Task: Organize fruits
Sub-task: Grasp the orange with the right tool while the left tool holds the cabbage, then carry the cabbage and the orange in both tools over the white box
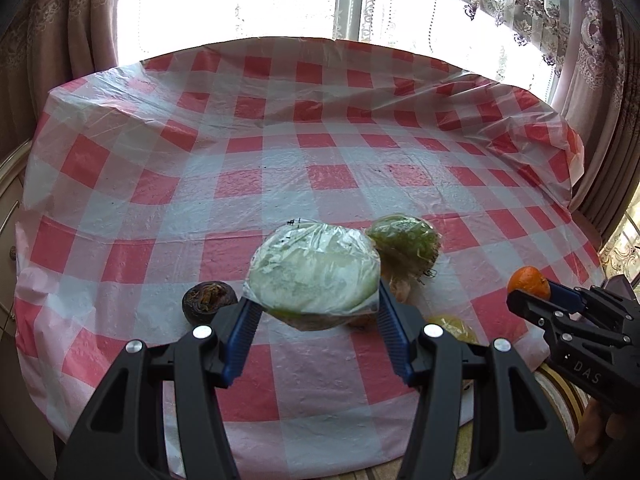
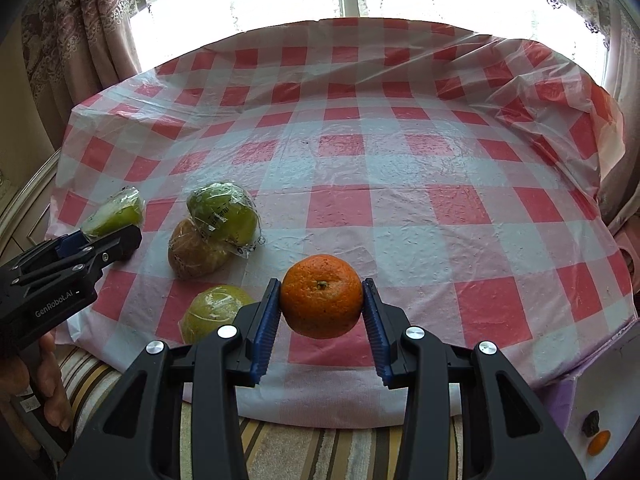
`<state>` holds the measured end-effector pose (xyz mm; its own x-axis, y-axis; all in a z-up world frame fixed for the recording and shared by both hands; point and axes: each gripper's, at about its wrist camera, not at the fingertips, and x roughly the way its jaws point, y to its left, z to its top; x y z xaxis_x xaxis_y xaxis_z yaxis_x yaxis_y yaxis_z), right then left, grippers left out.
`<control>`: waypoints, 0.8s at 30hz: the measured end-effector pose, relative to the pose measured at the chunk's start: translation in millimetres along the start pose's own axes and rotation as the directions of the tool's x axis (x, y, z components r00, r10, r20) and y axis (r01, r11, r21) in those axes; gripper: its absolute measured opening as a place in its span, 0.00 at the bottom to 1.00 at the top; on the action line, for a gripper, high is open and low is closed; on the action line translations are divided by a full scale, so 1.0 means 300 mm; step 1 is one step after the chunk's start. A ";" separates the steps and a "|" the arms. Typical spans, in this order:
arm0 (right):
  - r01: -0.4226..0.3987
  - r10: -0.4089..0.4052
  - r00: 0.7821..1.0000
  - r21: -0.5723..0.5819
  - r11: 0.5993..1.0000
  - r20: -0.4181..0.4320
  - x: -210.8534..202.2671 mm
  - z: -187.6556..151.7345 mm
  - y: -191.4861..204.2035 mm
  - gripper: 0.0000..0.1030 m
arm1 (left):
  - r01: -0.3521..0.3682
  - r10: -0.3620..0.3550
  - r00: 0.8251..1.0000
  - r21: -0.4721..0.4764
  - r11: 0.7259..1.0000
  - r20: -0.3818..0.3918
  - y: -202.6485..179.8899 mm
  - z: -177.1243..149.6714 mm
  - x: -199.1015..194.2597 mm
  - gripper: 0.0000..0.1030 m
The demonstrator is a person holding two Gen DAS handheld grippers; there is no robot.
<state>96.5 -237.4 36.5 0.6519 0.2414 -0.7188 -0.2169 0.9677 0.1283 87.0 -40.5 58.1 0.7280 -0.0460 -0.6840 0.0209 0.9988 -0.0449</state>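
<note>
A table under a red-and-white checked cloth (image 2: 400, 208) bears three wrapped fruits near its front left edge: a green one (image 2: 224, 216) touching a brownish one (image 2: 194, 254), and a yellow-green one (image 2: 214, 312) close by. The left gripper (image 1: 316, 304) is clamped on a plastic-wrapped pale green fruit (image 1: 316, 276), raised off the cloth, beside a dark round item (image 1: 208, 300), possibly a fruit. The right gripper (image 2: 322, 304) grips a mandarin (image 2: 322, 296) above the cloth's front edge.
</note>
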 end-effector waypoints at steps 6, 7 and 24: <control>0.020 -0.020 1.000 0.025 1.000 -0.002 -0.039 -0.029 -0.064 0.39 | 0.028 -0.028 1.000 0.036 0.999 -0.004 -0.070 -0.004 -0.008 0.55; 0.024 -0.024 1.000 0.029 0.999 -0.003 -0.045 -0.035 -0.076 0.39 | 0.034 -0.034 0.999 0.042 0.999 -0.005 -0.082 -0.004 -0.009 0.55; 0.109 -0.109 0.994 0.145 0.983 -0.012 -0.180 -0.144 -0.341 0.39 | 0.146 -0.141 0.989 0.170 0.975 -0.042 -0.340 -0.017 -0.001 0.55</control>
<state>52.1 -352.7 32.8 0.6632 0.1339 -0.7364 -0.0369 0.9885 0.1465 81.2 -142.6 59.2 0.6887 -0.1871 -0.7005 0.2429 0.9698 -0.0202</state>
